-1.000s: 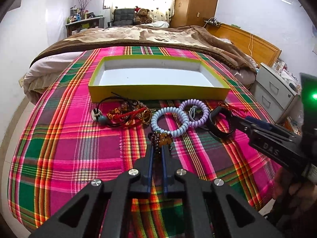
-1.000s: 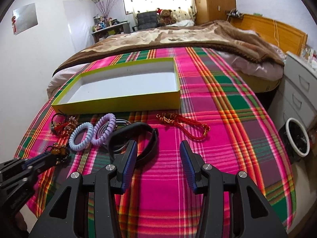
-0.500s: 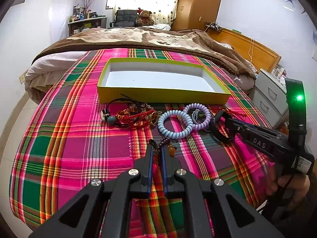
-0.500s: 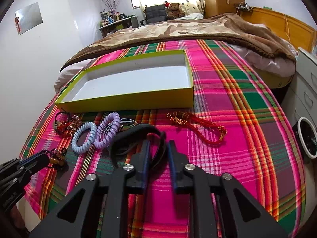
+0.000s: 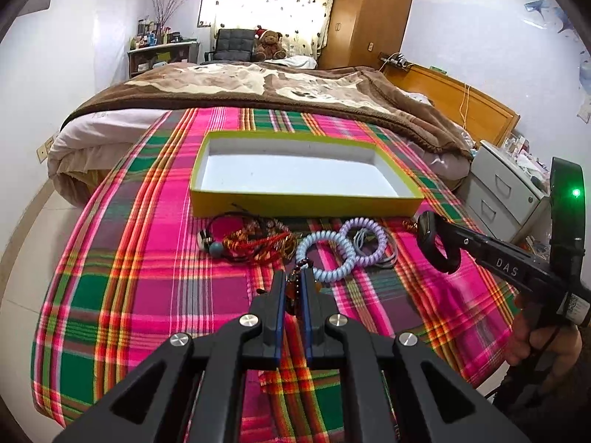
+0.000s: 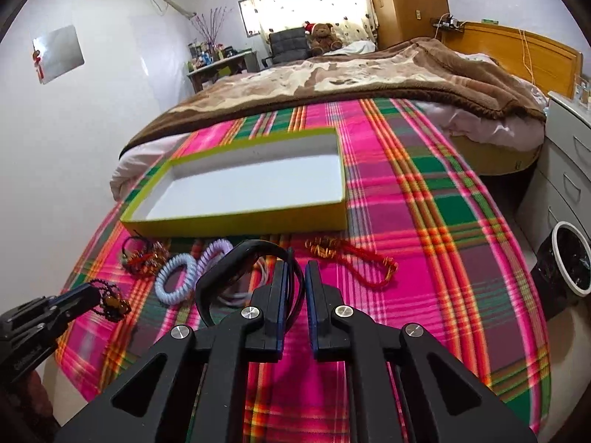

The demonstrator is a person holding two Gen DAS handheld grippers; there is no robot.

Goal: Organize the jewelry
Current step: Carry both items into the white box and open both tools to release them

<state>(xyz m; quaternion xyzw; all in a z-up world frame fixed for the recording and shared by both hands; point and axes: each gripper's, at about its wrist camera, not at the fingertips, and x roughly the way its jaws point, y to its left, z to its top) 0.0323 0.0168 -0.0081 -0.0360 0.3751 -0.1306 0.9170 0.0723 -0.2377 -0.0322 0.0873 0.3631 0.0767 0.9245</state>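
An empty yellow-green box (image 5: pixel 306 205) (image 6: pixel 236 219) lies on the plaid blanket. My left gripper (image 5: pixel 294 277) is shut on a dark beaded bracelet (image 5: pixel 295 288) (image 6: pixel 110 301) and holds it just above the blanket. My right gripper (image 6: pixel 294 269) is shut on a black band (image 6: pixel 229 264) (image 5: pixel 439 243), lifted off the blanket to the right of the left gripper. In front of the box lie a blue coil ring (image 5: pixel 325 254), a purple coil ring (image 5: pixel 364 234), a tangle of red and gold bracelets (image 5: pixel 255 241) and a red cord bracelet (image 6: pixel 354 258).
The plaid blanket (image 5: pixel 147 258) covers the near end of a bed; a brown blanket (image 5: pixel 258 88) lies beyond. A grey drawer unit (image 5: pixel 506 188) and a black bin (image 6: pixel 569 258) stand at the right. The bed edge falls away on the left.
The right gripper closed on the black band and lifted it. The left gripper rose and drew back from the coil rings with the beaded bracelet.
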